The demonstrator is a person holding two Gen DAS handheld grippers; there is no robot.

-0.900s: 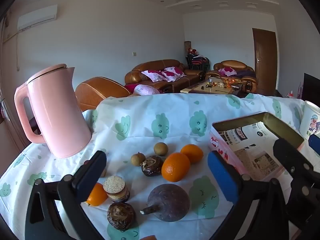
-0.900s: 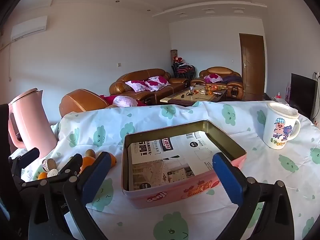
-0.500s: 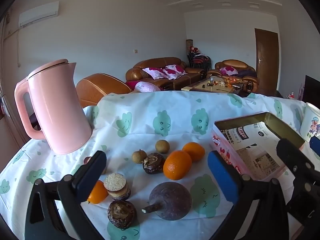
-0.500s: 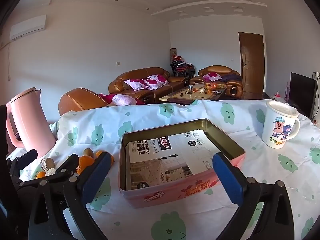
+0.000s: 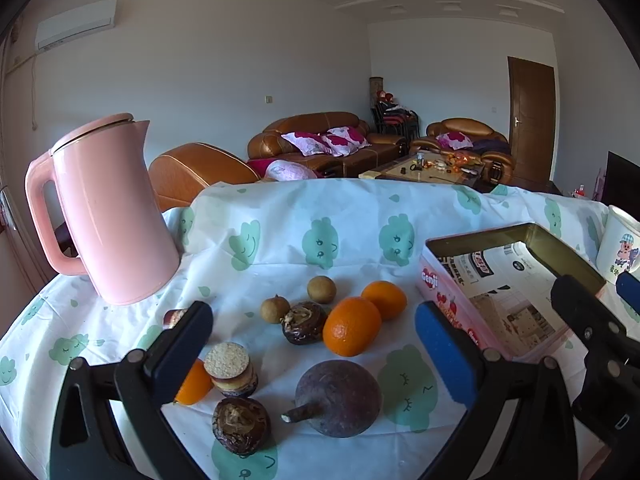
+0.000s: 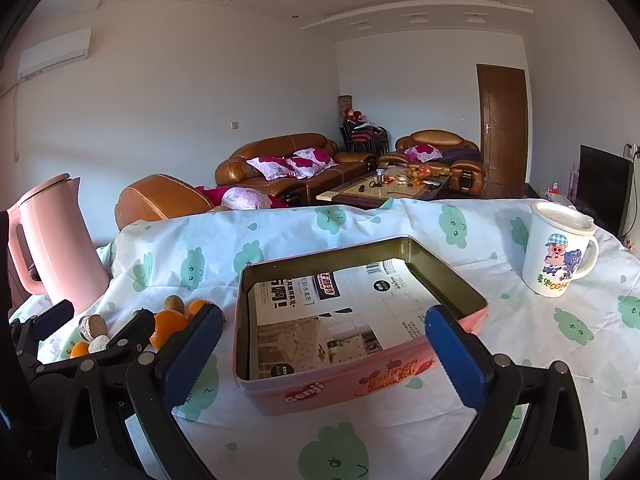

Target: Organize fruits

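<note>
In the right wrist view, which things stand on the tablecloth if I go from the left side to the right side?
Tall pink plastic kettle → small round brown fruit → open pink rectangular tin lined with printed paper → white mug with a cartoon pig.

Glossy metal tin [image 6: 360, 380] lined with printed paper [image 6: 332, 312]; matt cloth tablecloth [image 6: 520, 320]; smooth plastic kettle [image 5: 108, 208].

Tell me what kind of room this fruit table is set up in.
Most likely a home living room: brown leather sofas with floral cushions, a coffee table between them, and a wall air conditioner. The work table carries a household cloth.
</note>
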